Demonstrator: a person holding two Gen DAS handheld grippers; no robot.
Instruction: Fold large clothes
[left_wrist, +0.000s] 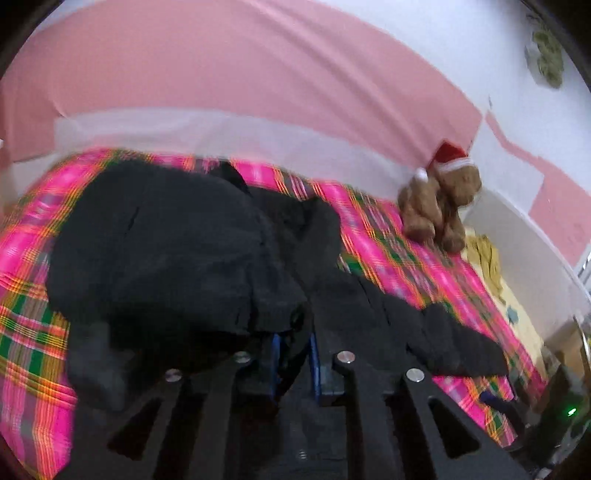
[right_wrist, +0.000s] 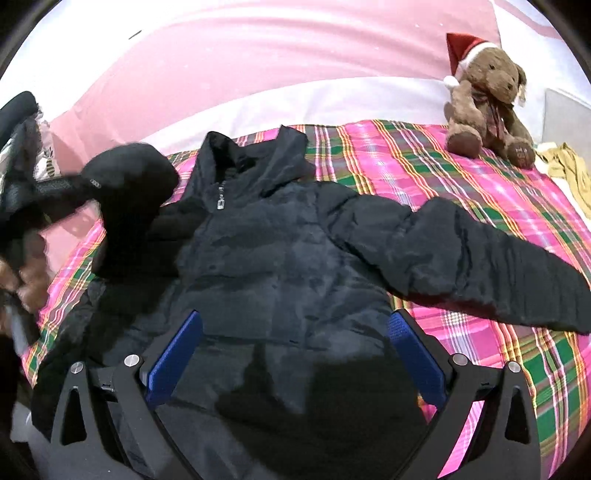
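1. Black padded jacket (right_wrist: 280, 251): lies front-up on the bed, over a pink plaid blanket (right_wrist: 461, 177); collar toward the wall, one sleeve (right_wrist: 480, 258) stretched flat toward the right side of the view, the other sleeve (right_wrist: 125, 192) lifted off the bed.
2. Left gripper (left_wrist: 293, 347): jaws nearly together, clamped on a bunch of the jacket's black fabric, seemingly the raised sleeve.
3. Right gripper (right_wrist: 291, 347): jaws wide apart, holding nothing, poised over the jacket's lower body.
4. Risk, slip: the padded shell looks smooth and bulky; a thin pinch may pull free mid-fold, dropping the sleeve in a heap.
5. Risk, drag: with the body unpinned, pulling the sleeve across may shift the whole jacket and skew the fold.
6. Risk, spring-back: thick filling may resist a crease, so the folded sleeve could reopen.
7. Risk, collision: the teddy bear (right_wrist: 487, 99) in a red Santa hat sits near the far sleeve; a wide sweep could knock it.
8. Markings: a small emblem of linked rings (right_wrist: 95, 183) on the raised sleeve; no legible lettering. Zip pull (right_wrist: 220, 201) bears no readable text.
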